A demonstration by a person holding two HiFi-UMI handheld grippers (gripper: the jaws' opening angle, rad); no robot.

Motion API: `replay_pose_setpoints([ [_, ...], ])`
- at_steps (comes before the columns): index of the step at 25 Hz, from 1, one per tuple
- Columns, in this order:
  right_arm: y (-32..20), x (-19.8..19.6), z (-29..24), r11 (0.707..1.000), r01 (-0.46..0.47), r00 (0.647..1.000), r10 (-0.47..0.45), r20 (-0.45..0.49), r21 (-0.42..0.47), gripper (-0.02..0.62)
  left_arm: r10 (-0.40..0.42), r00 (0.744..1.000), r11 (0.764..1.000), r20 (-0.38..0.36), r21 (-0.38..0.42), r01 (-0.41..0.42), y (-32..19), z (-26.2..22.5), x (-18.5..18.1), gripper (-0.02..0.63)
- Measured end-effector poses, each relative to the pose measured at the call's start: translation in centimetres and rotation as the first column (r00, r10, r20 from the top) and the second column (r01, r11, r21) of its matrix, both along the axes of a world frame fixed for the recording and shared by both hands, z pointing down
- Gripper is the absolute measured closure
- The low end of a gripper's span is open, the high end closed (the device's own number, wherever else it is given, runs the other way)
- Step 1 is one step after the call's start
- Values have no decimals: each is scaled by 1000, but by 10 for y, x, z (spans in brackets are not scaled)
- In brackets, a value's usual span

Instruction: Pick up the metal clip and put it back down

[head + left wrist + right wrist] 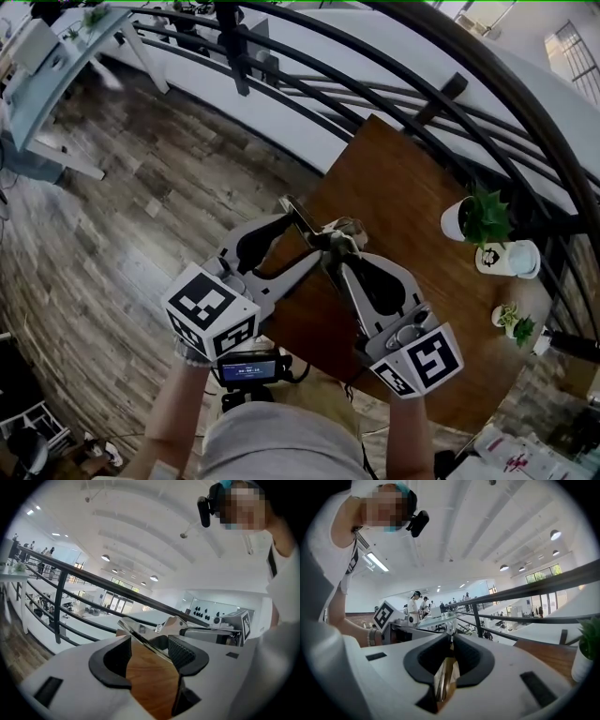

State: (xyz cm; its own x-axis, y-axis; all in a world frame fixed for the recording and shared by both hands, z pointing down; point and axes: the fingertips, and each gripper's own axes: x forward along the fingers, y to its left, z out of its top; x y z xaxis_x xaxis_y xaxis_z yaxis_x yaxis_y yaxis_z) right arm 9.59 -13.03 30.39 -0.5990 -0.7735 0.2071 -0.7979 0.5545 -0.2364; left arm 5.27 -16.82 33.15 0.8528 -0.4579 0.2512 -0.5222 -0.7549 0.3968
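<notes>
A shiny metal clip (298,214) hangs between my two grippers above the near-left part of a brown wooden table (403,178). The left gripper (305,232) comes in from the left, and the clip's flat metal plate (145,639) lies slantwise across its wide jaws, against the ribbed right pad (180,651). The right gripper (330,249) comes in from the lower right. In the right gripper view its jaws (451,644) stand nearly together, pinching a thin metal leaf of the clip (446,681).
Along the table's right side stand a potted plant (478,217), a white cup (511,258) and a small plant (516,323). A black railing (375,75) curves behind the table. Wooden floor (122,206) lies to the left.
</notes>
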Motion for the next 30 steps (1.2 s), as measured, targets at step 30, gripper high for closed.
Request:
replay_pose_setpoints([
  [30,-51,37,143,970,31,999,-38,-24,-240,552,42,991,969,124,-246,-10,-44,154,38,356],
])
